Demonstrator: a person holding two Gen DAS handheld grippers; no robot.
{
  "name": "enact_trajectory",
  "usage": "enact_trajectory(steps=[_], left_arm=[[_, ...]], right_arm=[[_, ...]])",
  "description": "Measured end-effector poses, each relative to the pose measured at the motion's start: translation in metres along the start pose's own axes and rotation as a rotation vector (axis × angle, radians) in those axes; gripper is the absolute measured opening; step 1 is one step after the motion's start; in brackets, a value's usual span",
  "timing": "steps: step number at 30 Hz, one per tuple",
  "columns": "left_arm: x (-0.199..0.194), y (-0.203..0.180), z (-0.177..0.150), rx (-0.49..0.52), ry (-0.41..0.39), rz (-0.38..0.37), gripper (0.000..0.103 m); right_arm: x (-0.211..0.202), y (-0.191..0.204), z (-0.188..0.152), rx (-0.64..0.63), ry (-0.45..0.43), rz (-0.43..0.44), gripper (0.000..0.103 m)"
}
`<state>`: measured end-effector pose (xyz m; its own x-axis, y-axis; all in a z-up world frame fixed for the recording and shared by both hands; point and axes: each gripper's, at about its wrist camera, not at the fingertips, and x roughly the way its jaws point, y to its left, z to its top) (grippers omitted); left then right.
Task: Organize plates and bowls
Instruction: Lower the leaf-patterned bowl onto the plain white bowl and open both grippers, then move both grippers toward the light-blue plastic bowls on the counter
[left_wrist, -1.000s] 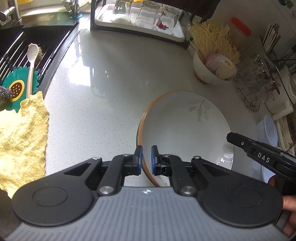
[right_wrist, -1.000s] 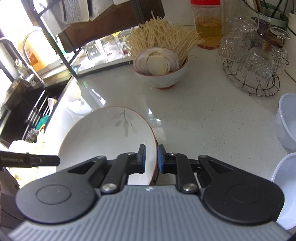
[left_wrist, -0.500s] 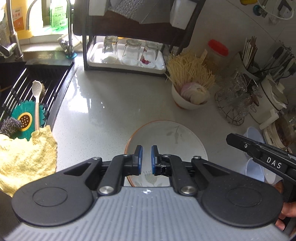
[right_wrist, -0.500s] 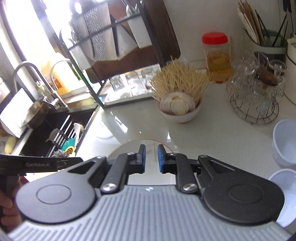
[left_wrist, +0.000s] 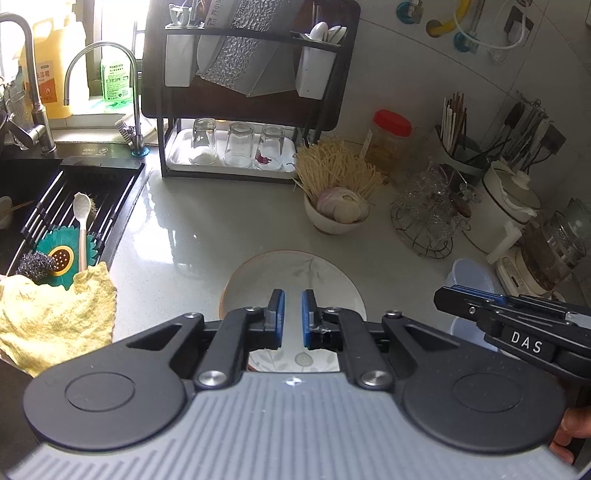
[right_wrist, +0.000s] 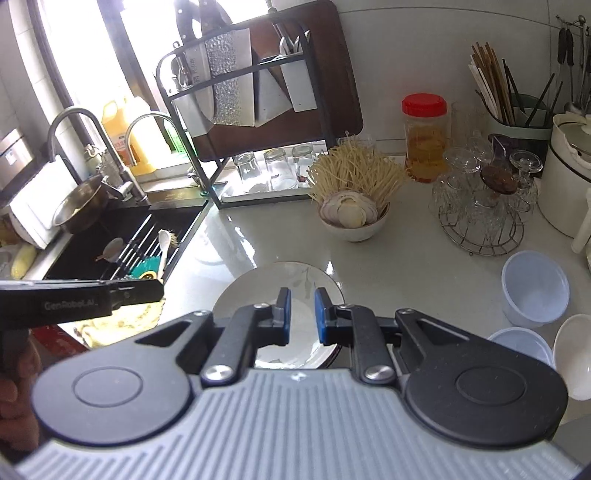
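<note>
A white plate with a brown rim and a leaf print (left_wrist: 295, 273) lies flat on the pale counter; it also shows in the right wrist view (right_wrist: 258, 291). My left gripper (left_wrist: 291, 317) hangs above the plate's near side, jaws a narrow gap apart and empty. My right gripper (right_wrist: 302, 317) is also raised over the plate, jaws slightly apart and empty. It shows from the side in the left wrist view (left_wrist: 465, 297). Translucent plastic bowls (right_wrist: 535, 288) and a white bowl (right_wrist: 574, 354) sit at the right.
A bowl of noodles and sliced onion (left_wrist: 338, 210) stands behind the plate. A wire rack of glassware (left_wrist: 428, 218) is at the right. A dish rack with upturned glasses (left_wrist: 236, 147) is at the back. The sink (left_wrist: 55, 206) and a yellow cloth (left_wrist: 55, 314) are at the left.
Both grippers let go of the plate and rose up and back. The plate, held tilted between them a second ago, now lies flat on the counter.
</note>
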<state>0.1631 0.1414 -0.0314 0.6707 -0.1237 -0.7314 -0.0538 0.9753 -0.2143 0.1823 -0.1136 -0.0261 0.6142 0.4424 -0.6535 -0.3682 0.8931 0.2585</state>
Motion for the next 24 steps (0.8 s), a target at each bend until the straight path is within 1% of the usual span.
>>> enact_trajectory(steps=[4,8,9,10,11,12,13,14,16,17,19,21,24], left_arm=[[-0.009,-0.010,-0.014,-0.011,-0.007,-0.005,0.010],[-0.016,-0.019,-0.024,0.001,-0.006,-0.016,0.010],[-0.016,-0.021,-0.027,0.004,-0.004,-0.023,0.010],[-0.016,-0.022,-0.029,0.008,-0.001,-0.027,0.010],[-0.015,-0.025,-0.031,0.011,0.005,-0.029,0.010],[-0.015,-0.028,-0.034,0.016,0.009,-0.035,0.010],[-0.015,-0.031,-0.036,0.022,0.013,-0.040,0.012],[-0.015,-0.034,-0.038,0.028,0.018,-0.041,0.014],[-0.014,-0.041,-0.042,0.042,0.037,-0.057,0.021],[-0.014,-0.045,-0.043,0.053,0.043,-0.067,0.023],[-0.012,-0.052,-0.045,0.079,0.053,-0.082,0.033],[-0.009,-0.059,-0.045,0.105,0.065,-0.090,0.038],[-0.001,-0.063,-0.043,0.114,0.088,-0.107,0.040]], right_arm=[[-0.016,-0.003,-0.007,-0.012,0.002,-0.002,0.018],[-0.032,-0.008,-0.013,-0.020,-0.005,-0.004,0.018],[-0.035,-0.009,-0.015,-0.019,0.001,-0.013,0.023],[-0.040,-0.011,-0.016,-0.015,0.002,-0.022,0.034],[-0.044,-0.014,-0.018,-0.008,-0.007,-0.030,0.058],[-0.049,-0.015,-0.020,-0.001,-0.019,-0.040,0.075],[-0.055,-0.017,-0.022,0.001,-0.027,-0.054,0.080],[-0.059,-0.018,-0.023,-0.002,-0.024,-0.065,0.080],[-0.065,-0.021,-0.022,-0.006,-0.003,-0.074,0.080],[-0.068,-0.022,-0.021,-0.004,0.004,-0.081,0.080],[-0.074,-0.025,-0.016,0.006,0.019,-0.097,0.080],[-0.081,-0.027,-0.007,0.013,0.038,-0.103,0.080],[-0.095,-0.030,0.011,0.012,0.040,-0.119,0.080]])
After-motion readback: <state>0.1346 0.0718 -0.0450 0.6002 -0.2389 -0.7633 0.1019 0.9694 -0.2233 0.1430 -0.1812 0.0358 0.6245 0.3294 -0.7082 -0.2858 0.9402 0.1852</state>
